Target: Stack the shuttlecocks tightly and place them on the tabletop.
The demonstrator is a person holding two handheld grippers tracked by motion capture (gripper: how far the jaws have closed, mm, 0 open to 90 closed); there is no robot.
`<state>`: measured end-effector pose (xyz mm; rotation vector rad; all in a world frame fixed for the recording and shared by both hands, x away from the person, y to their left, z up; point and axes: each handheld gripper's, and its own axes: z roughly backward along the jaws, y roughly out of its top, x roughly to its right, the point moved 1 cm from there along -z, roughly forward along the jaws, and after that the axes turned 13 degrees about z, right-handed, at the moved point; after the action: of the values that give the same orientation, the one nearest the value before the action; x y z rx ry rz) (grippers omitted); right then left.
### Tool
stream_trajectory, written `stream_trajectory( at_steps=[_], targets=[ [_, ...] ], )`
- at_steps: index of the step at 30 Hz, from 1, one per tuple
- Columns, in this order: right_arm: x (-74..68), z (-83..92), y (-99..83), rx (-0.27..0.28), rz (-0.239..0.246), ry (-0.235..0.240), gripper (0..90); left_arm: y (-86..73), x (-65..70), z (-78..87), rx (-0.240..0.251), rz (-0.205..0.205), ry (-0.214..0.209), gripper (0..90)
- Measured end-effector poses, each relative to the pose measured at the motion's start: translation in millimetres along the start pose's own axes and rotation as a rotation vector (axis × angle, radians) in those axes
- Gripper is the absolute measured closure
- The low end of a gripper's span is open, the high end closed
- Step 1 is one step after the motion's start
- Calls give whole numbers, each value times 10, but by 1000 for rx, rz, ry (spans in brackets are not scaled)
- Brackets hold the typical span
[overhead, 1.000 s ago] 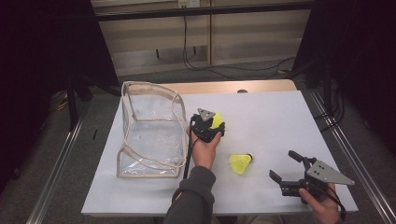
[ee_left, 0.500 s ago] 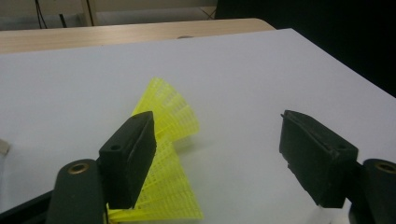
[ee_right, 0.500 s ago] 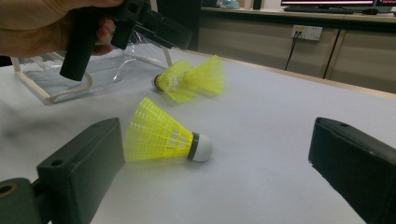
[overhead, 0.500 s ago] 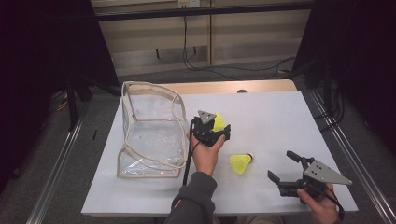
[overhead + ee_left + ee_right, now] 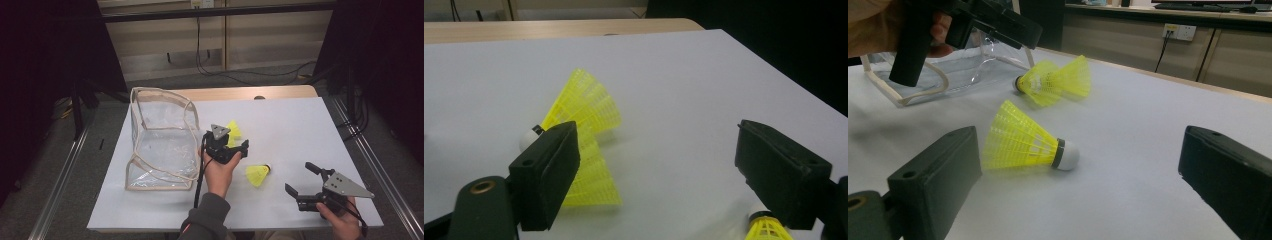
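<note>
Yellow shuttlecock pair (image 5: 584, 120) beside clear bag (image 5: 162, 137), just released; left gripper (image 5: 231, 148) jaws opening, right gripper (image 5: 305, 181) wide, both empty; a brush could roll the pair.

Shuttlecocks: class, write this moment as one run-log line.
left claw: open, jaws just opening, above nested shuttlecocks | right claw: open, empty | single shuttlecock: lying on table

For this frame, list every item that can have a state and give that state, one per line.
Left gripper: jaws have just been opening, now apart, nothing pressed between them.
Right gripper: open, empty, low over the table.
Pair of shuttlecocks: lying on their sides, one overlapping the other, on the table.
Single shuttlecock: lying on its side, cork pointing right in the right gripper view.
Clear bag: lying on the table, top open.
</note>
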<state>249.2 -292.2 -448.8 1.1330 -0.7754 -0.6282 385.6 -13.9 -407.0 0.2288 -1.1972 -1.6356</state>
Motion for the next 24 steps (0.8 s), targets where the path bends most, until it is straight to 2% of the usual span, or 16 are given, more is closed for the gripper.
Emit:
stream_trajectory(
  at_steps=[12, 14, 16, 24],
  targets=[
    [17, 15, -13, -11, -3, -9, 26, -117, 65, 72, -14, -13, -38, 119],
    [28, 20, -21, -23, -8, -24, 26, -131, 75, 102, -13, -26, -45, 115],
    [35, 14, -26, -22, -13, -20, 26, -150, 79, 123, -5, -22, -53, 114],
    [34, -31, -30, -31, -12, -23, 25, -215, 97, 173, -1, -50, -70, 100]
  ],
)
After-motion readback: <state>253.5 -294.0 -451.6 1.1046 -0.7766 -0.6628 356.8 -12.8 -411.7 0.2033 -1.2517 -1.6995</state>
